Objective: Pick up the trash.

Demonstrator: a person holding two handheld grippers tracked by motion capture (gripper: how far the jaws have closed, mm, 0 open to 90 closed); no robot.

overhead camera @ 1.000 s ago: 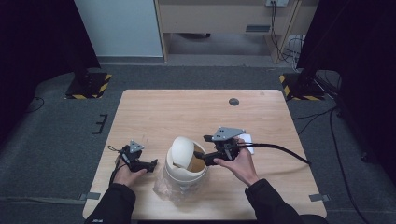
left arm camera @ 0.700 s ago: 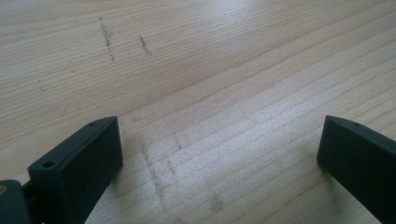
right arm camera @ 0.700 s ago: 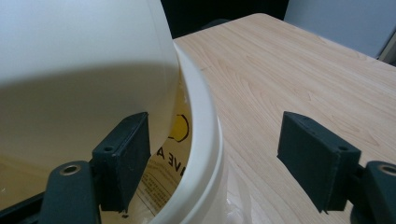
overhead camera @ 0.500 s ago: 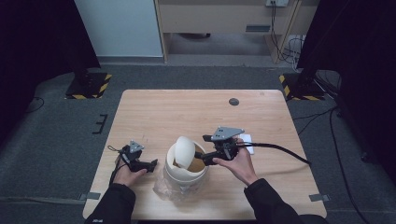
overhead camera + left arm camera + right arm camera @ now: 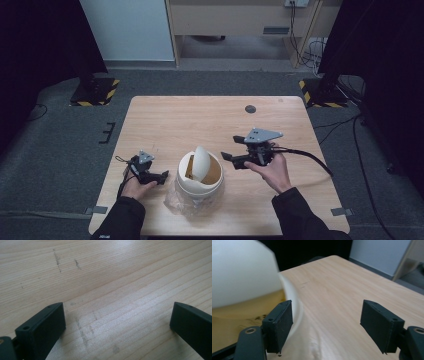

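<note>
A cream bin with a swing lid stands near the table's front edge, and the lid is tipped up on edge over the opening. A clear plastic bag spills out around its base. My right gripper hovers just right of the bin, jaws open and pointing at it, nothing between them. In the right gripper view the white lid and the bin rim lie beside the left jaw. My left gripper rests left of the bin, open over bare wood.
The wooden table has a small dark round spot at the back right. A black cable trails from the right gripper toward the table's right edge. Striped stand bases sit on the floor beyond the far corners.
The right gripper has drawn back from the bin's opening to the right and slightly up. The swing lid has turned more upright. The left hand has stayed where it was.
</note>
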